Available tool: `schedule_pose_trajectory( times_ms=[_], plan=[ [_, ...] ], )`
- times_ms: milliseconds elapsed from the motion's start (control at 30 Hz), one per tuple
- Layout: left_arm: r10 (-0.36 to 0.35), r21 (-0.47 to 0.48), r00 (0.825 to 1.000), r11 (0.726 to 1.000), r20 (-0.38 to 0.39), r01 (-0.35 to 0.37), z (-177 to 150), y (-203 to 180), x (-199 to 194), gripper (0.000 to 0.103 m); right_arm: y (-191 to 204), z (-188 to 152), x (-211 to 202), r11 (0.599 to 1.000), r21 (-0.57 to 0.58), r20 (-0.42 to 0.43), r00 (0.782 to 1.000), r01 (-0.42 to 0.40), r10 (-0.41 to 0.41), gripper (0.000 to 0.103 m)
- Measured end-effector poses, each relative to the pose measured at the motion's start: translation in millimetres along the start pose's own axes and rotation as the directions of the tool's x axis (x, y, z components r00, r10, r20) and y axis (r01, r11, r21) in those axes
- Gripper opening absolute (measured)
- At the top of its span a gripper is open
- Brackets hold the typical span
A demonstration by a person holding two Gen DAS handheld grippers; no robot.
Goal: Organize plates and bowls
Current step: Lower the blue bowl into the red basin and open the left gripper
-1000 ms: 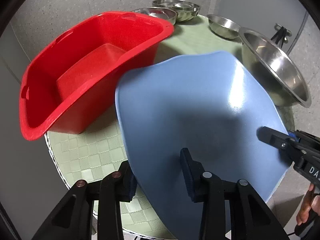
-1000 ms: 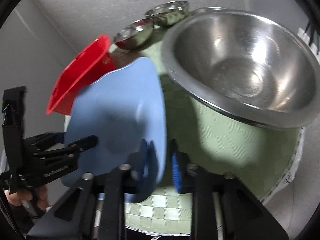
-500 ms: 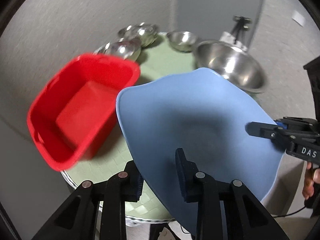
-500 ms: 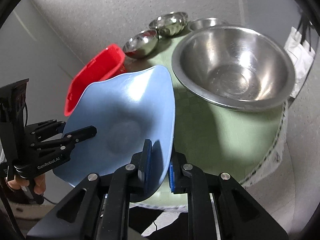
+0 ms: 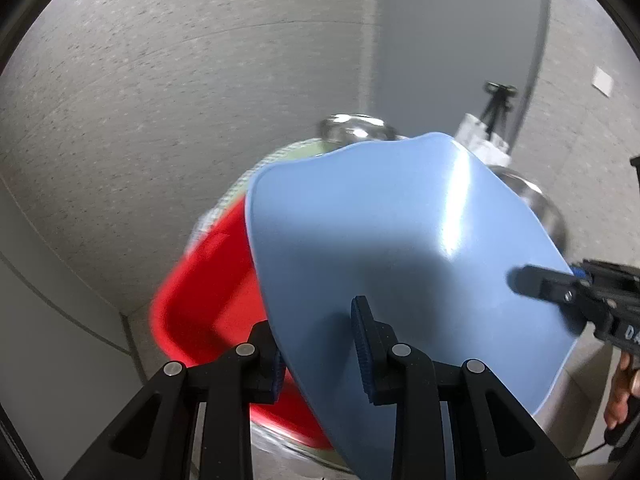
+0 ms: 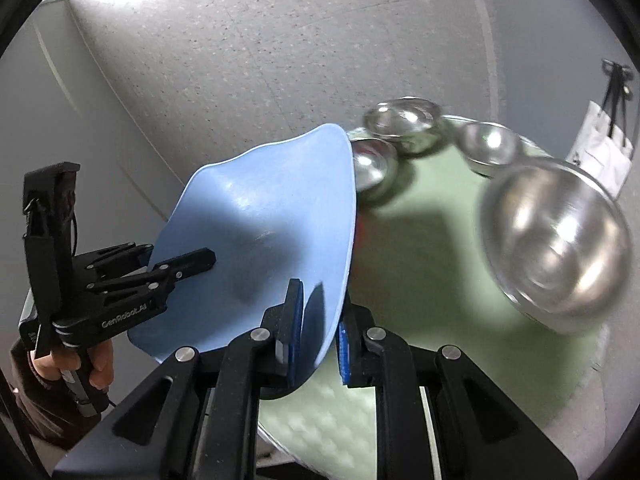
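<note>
Grippers lift blue plate over red tub

Both grippers clamp one blue plate [image 5: 392,248] by opposite rims, holding it tilted in the air above the green-matted table [image 6: 432,280]. Left gripper [image 5: 318,352] pinches the near edge, right gripper [image 6: 316,332] the other. Red tub [image 5: 208,292] sits below the plate; a large steel bowl [image 6: 556,248] and three smaller steel bowls [image 6: 400,120] stand further back on the mat

I see the blue plate [image 5: 400,248] as smooth plastic with a soft sheen. The red tub [image 5: 208,300] looks like glossy plastic. My steel bowls [image 6: 556,252] shine like polished metal, and the table's green cloth [image 6: 420,280] looks matt and woven.
</note>
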State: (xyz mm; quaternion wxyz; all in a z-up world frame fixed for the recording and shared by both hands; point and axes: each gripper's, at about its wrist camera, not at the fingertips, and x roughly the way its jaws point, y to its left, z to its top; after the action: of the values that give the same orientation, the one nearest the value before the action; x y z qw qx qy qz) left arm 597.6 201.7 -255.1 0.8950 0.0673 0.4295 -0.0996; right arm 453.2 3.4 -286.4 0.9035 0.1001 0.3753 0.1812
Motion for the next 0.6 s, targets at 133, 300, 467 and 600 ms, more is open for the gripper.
schedule_pose_trajectory(
  times_ms=[133,300,467,600],
  plan=[
    [0.007,0.009,1.000,1.000,-0.029,-0.006,16.2,30.6,27.7,0.026,22.0,12.0,36.6,1.000,-0.003,-0.030,1.000,0.000,0.000,0.015],
    [-0.045,0.031,0.996,0.998,-0.080,0.048,33.7,72.6,76.9,0.028,33.8,13.7,67.0,1.000,0.002,-0.076,0.997,0.019,-0.019,0.016],
    [-0.035,0.070,0.992,0.997,-0.123,0.044,56.5,96.4,117.6,0.029,42.0,3.4,93.8,0.999,0.014,-0.141,0.990,0.029,-0.026,0.016],
    [-0.002,0.085,0.990,0.996,-0.142,0.014,63.8,92.7,139.5,0.031,47.3,1.4,105.8,0.999,0.016,-0.163,0.986,0.047,-0.044,0.018]
  ],
)
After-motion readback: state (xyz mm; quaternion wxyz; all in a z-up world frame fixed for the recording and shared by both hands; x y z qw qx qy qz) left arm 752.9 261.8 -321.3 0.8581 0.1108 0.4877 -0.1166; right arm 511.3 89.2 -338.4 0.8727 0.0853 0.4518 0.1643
